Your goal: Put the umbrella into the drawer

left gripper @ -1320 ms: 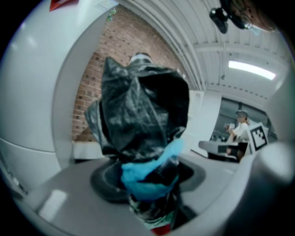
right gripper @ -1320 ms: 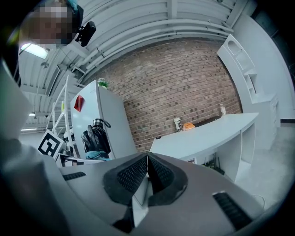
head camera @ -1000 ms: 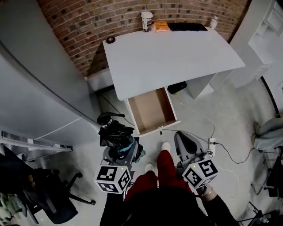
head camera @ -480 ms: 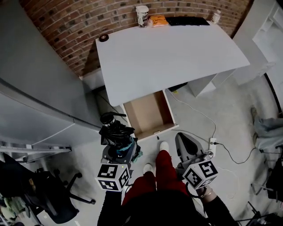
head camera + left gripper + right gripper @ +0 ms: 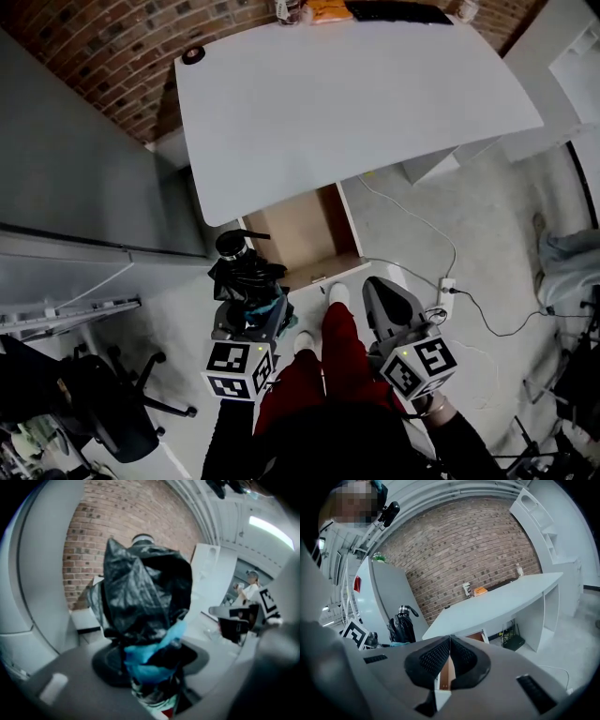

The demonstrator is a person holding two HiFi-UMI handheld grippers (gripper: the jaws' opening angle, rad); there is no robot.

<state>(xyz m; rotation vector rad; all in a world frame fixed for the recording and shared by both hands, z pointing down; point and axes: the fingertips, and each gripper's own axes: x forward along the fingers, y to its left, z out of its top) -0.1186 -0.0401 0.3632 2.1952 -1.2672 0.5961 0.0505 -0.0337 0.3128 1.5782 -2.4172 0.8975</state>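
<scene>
Nearest the camera, the person's red trousers and white shoes stand on the grey floor. To the left of the legs, the left gripper is clenched on a folded black umbrella. The jaws grasp it low on the bundled fabric, next to a blue strap, and the umbrella rises roughly upright above the jaws with its round end uppermost. To the right of the legs, the right gripper holds nothing; the right gripper view shows its ribbed pads pressed together. The umbrella is outside the drawer, held just in front of its left front corner as the head view shows it. The drawer is pulled out from under the front edge of the white worktop, with its brown bottom exposed. A cable runs across the floor to the right of the drawer. At the far edge of the worktop lie an orange item and a flat black item. Beyond them stands a brick wall.
</scene>
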